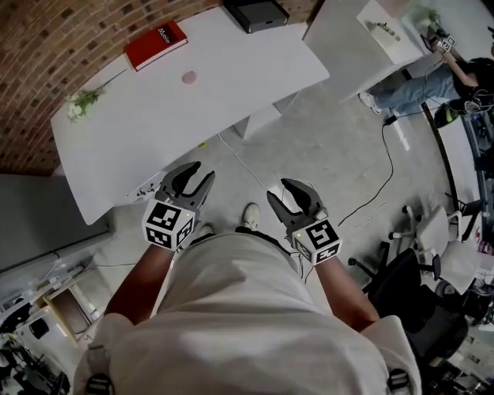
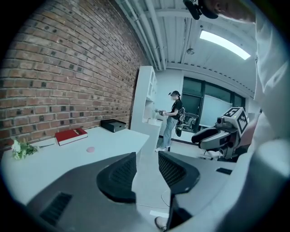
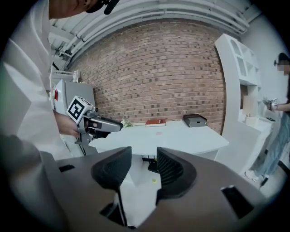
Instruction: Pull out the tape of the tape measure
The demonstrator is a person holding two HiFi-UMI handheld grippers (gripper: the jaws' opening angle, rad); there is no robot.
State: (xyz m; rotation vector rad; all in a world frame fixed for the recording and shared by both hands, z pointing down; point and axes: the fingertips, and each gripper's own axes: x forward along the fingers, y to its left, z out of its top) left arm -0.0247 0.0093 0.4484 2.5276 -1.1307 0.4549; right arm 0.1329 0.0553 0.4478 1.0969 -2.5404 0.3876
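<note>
1. A pink round thing (image 1: 189, 77) lies on the white bench (image 1: 154, 139) near the red book (image 1: 156, 43). It is too small to tell whether it is the tape measure.
2. The black box (image 1: 256, 14) is cut off at the head view's top edge.
3. The left gripper (image 1: 199, 176) and right gripper (image 1: 279, 191) hang over open floor (image 1: 324, 146), short of the bench's near edge. Both have their jaws apart with nothing between them.

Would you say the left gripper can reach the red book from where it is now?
Probably not yet: the left gripper is over the floor, short of the table, and the book lies at its far edge. Nothing blocks the way.
</note>
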